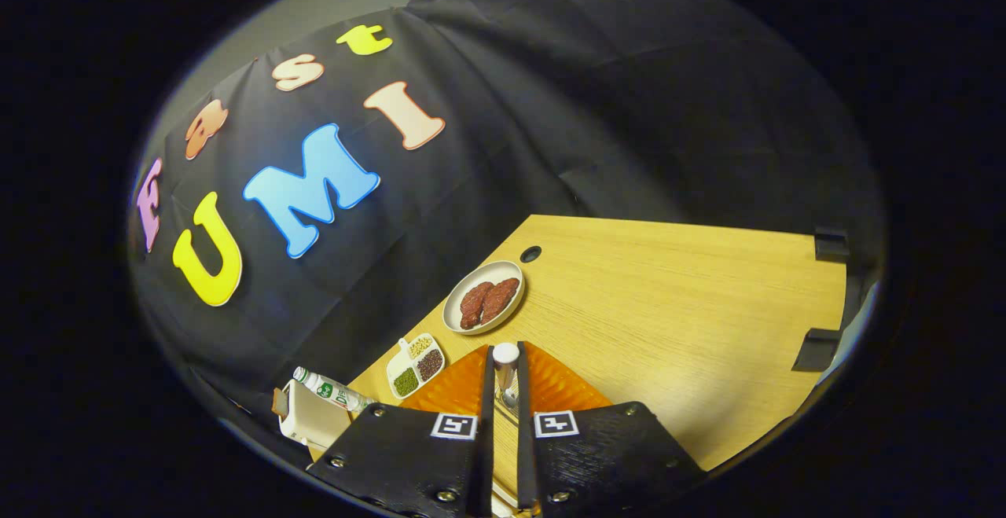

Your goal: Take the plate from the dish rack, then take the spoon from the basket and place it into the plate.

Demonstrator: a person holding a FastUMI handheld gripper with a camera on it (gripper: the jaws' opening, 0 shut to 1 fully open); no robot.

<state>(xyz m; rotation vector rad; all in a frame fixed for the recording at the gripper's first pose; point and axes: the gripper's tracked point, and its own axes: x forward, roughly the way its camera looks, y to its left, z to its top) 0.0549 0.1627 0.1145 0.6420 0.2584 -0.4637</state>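
Jaws clamped on the spoon (pixel 504 372) above the orange plate (pixel 562 388); lower gently, release once the bowl rests flat.

jaws near-shut, both on spoon (pixel 504 369)

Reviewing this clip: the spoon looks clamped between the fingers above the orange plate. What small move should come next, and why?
Probably lower a little and then open. The gripper is shut on the spoon, which stands between the fingers directly over the orange plate on the wooden table. Whether the spoon already touches the plate cannot be told.
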